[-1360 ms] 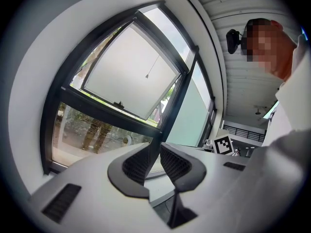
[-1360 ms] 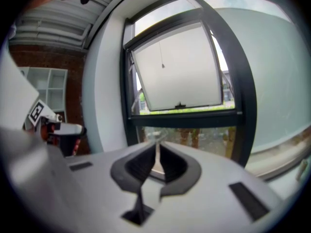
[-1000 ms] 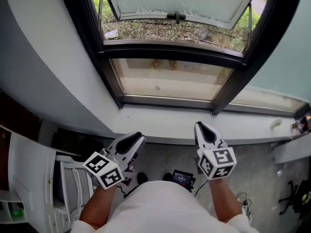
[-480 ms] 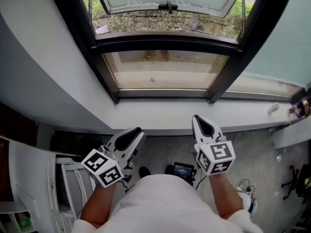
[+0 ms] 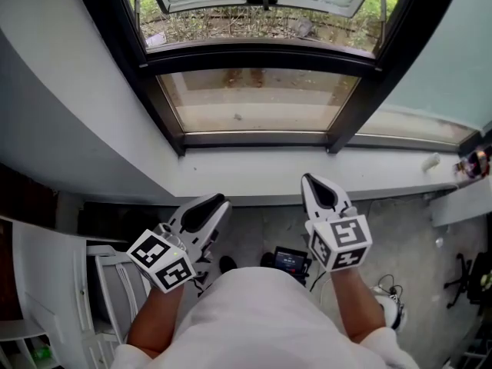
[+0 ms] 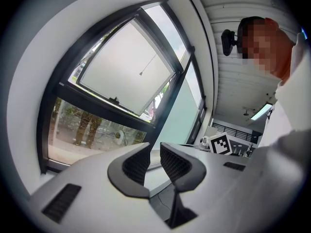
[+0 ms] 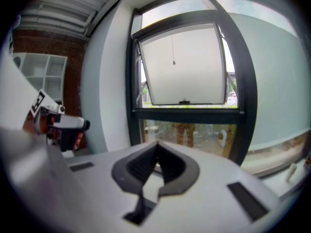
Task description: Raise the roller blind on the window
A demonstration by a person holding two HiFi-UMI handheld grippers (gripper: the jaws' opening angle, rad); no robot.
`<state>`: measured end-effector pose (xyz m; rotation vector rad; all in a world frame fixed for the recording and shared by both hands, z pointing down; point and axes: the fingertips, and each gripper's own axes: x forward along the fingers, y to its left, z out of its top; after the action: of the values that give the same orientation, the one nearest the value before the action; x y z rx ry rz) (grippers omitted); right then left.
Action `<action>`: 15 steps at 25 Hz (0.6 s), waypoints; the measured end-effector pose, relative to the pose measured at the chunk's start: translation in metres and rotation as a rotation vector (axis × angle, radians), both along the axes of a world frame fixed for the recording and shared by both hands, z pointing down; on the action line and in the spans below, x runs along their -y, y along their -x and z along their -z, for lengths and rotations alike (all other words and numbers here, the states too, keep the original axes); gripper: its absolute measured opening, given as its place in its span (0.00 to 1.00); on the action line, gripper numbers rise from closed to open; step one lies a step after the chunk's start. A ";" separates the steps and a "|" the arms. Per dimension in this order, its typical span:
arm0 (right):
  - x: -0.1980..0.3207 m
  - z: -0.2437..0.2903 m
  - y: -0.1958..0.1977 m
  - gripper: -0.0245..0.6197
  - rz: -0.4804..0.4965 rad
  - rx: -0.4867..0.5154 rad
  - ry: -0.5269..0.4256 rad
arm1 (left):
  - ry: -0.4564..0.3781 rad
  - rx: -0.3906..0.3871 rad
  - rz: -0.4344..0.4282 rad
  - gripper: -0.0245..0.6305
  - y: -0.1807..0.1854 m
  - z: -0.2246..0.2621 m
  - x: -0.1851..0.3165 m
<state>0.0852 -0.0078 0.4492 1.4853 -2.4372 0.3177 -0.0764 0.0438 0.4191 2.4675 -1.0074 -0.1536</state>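
Note:
A dark-framed window (image 5: 257, 56) faces me above a white sill (image 5: 254, 177). Its upper sash (image 7: 182, 64) is filled by a pale sheet, the roller blind as far as I can tell. A thin pull cord (image 7: 173, 47) hangs in front of the sheet, also visible as the cord (image 6: 148, 67) in the left gripper view. My left gripper (image 5: 217, 201) is below the sill at the left, open (image 6: 154, 147), with nothing between its fingers. At the right my right gripper (image 5: 307, 179) points at the window, shut (image 7: 156, 144) and empty. Both are well short of the cord.
White shelving (image 5: 46, 283) stands at my left by a brick wall. A small black device (image 5: 290, 264) with cables lies on the floor under the sill. A small pale object (image 5: 430, 161) rests at the sill's right end, near a desk edge (image 5: 461, 202).
The head view has tipped, so the window and sill sit higher in the frame. The right gripper has edged slightly toward the sill. The left gripper holds its place.

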 end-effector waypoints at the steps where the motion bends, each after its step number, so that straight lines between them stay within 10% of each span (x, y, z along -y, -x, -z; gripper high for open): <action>1: 0.000 0.000 0.001 0.07 0.002 -0.003 0.000 | 0.001 0.000 0.000 0.16 0.000 0.000 0.000; 15: 0.002 0.012 0.008 0.07 0.030 -0.050 -0.019 | 0.009 -0.008 -0.015 0.16 -0.003 0.004 -0.001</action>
<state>0.0767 -0.0102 0.4373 1.4450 -2.4272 0.2487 -0.0736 0.0450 0.4155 2.4642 -0.9839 -0.1540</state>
